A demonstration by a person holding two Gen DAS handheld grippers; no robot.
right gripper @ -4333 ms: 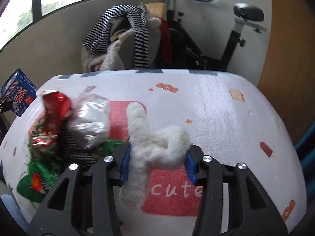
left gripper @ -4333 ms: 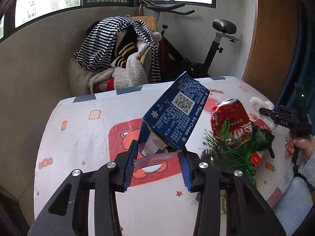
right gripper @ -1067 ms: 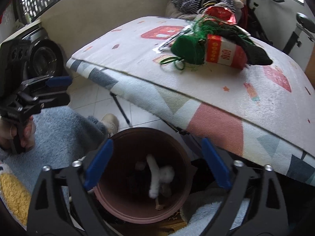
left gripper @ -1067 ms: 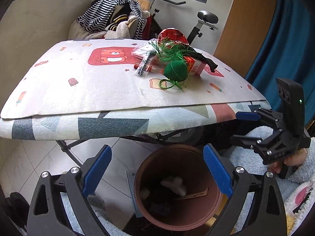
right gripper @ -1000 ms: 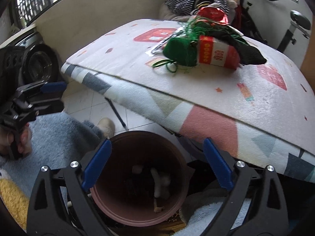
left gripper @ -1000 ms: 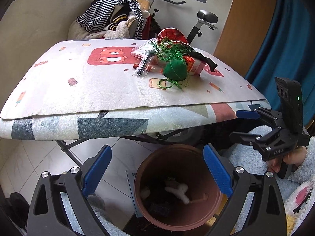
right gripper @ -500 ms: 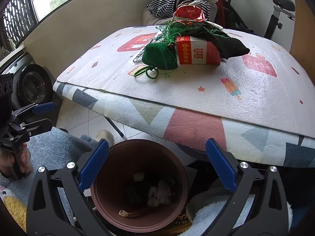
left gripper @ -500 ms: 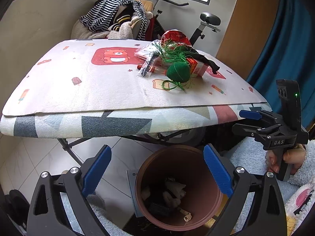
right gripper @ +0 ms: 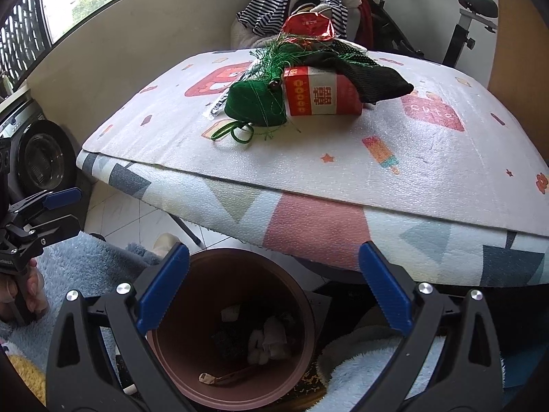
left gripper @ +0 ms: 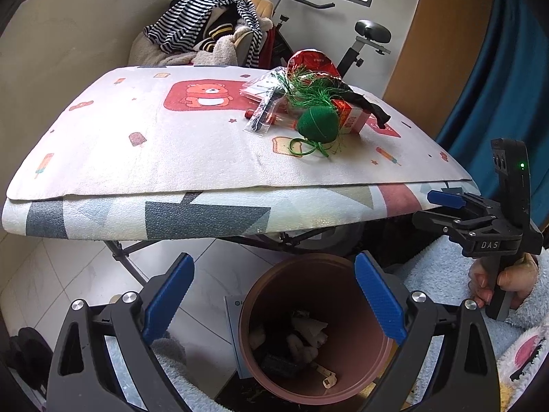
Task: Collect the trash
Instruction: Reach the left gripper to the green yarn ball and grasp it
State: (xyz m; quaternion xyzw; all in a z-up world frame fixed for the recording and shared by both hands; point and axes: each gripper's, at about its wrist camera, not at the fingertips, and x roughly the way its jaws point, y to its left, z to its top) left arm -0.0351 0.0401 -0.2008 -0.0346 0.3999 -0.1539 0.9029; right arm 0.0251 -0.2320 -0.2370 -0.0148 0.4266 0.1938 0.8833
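Left tongs point(left gripper: 271, 295) hang spread and empty over the bin point(left gripper: 346, 274) on the floor, which holds scraps. Right tongs point(right gripper: 274, 285) are also spread and empty, while remaining trash point(right gripper: 302, 79) sits piled on the tabletop point(right gripper: 343, 158).

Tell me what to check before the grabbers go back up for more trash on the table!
1. Left gripper empty and open: ok, jaws wide apart, nothing between them.
2. Right gripper empty and open: ok, same.
3. Dropped trash inside the brown bin: ok, white and dark pieces lie at the bottom, nothing hangs on the rim.
4. Trash still on the table: ok, a pile waits there: green yarn ball, red box, black cloth, red wrapper.
5. Pile away from the table edge: ok, it sits well back.
6. Whether the green strands tie the pile together: cannot tell.
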